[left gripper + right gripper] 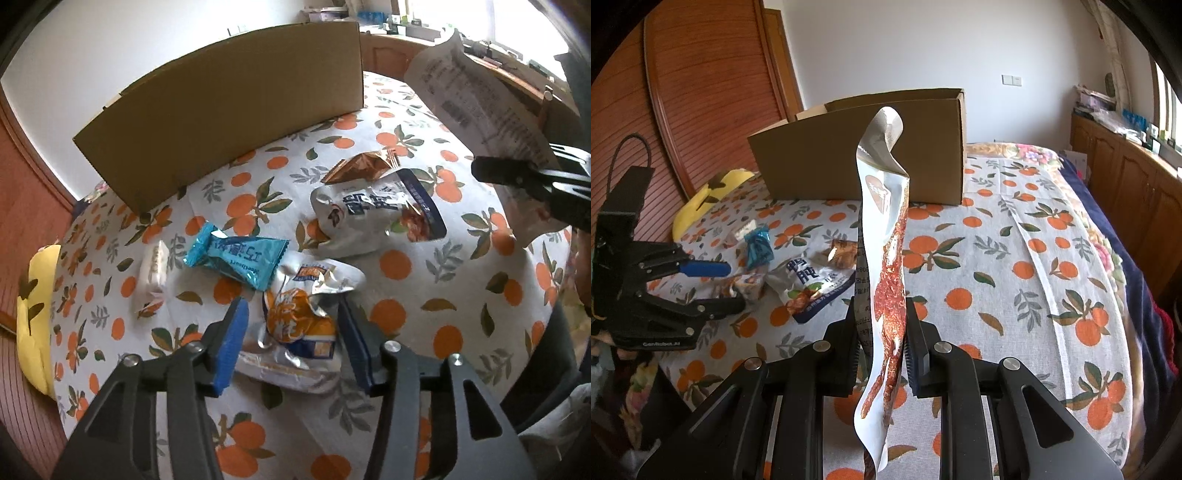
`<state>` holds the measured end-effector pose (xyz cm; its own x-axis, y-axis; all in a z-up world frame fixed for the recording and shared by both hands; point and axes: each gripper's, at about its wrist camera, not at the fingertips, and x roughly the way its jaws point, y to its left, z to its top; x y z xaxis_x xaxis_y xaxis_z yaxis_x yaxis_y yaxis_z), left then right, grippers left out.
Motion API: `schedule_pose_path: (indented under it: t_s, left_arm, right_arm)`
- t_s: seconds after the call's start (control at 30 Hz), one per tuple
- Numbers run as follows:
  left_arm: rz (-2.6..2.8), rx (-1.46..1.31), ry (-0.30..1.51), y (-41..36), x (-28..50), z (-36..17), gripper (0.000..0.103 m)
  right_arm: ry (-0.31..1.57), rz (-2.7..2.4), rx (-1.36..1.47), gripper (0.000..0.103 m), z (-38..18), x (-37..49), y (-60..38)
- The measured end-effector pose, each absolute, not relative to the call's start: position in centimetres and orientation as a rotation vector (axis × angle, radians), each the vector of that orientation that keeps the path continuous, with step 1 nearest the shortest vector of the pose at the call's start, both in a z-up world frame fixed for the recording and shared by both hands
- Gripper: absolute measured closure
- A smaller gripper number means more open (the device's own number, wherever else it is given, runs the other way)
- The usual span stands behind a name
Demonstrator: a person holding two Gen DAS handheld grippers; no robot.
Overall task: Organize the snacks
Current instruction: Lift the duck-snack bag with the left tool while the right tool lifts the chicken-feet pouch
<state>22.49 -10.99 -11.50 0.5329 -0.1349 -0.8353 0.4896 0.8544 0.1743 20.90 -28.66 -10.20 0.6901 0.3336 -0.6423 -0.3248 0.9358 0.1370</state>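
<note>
- Left gripper (291,325): jaws partly open, blue pads either side of a crumpled silver-and-orange snack pouch (299,314); pads stand clear of the foil, nothing gripped. The pouch lies on the cloth.
- Right gripper (881,354): jaws closed on a tall white snack bag (886,258) with a red-brown print, held upright and edge-on to the camera, its top curled over. In the left wrist view the same bag shows its printed back at the upper right.
- Orange-print cloth (997,258): covers the bed-like surface on which everything rests.
- Cardboard box (229,96): open-topped, standing at the far side of the cloth, beyond the loose snacks.
- Teal wrapper (236,258): flat on the cloth, just left of the crumpled pouch.
- Small white packet (153,273): beside the teal wrapper, further left.
- Silver-and-navy pouch (376,214): lying between the left gripper and the box.
- Copper-brown wrapper (362,166): touching the far edge of that pouch.
- Yellow cushion (33,317): at the left edge of the cloth.
- Wooden cabinets (1126,177): along the window wall, cluttered on top.
- In the way: the held bag hangs across the middle of the right wrist view, hiding part of the box.
</note>
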Motion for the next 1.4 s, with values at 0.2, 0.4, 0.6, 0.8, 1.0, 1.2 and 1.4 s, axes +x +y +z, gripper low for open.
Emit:
schedule_pose_path:
  t_s: [0.2,0.4,0.6,0.8,1.0,1.2,1.4]
  left_arm:
    - [-0.408,0.445,0.939,-11.3,23.8,-11.6,0.036]
    - [-0.458,0.291,1.039,-9.8,25.5,-11.9,0.038]
    - [-0.475,0.323,1.034,-10.7,23.9,-11.6,0.066]
    - [-0.476,0.312,0.993,-10.7,22.5,-11.6,0.068]
    - [-0.49,0.242,0.952,-9.5,21.1,-11.3,0.067]
    - [-0.503,0.187,0.902,-8.6,20.1,-9.7,0.067]
    - [-0.5,0.185,0.812,-8.3,20.3,-6.2,0.067]
  right_arm:
    - [0.723,0.369,0.019,0.085,-10.2,20.8,-28.7]
    - [0.727,0.373,0.021,0.085,-10.2,21.0,-28.7]
    - [0.734,0.381,0.015,0.085,-10.2,21.1,-28.6]
    - [0.744,0.392,0.002,0.085,-10.1,21.3,-28.4]
    - [0.749,0.41,-0.017,0.085,-9.9,21.4,-27.7]
    - [0.72,0.432,-0.043,0.085,-8.5,21.1,-26.7]
    - [0.684,0.439,-0.08,0.085,-5.9,21.6,-25.8]
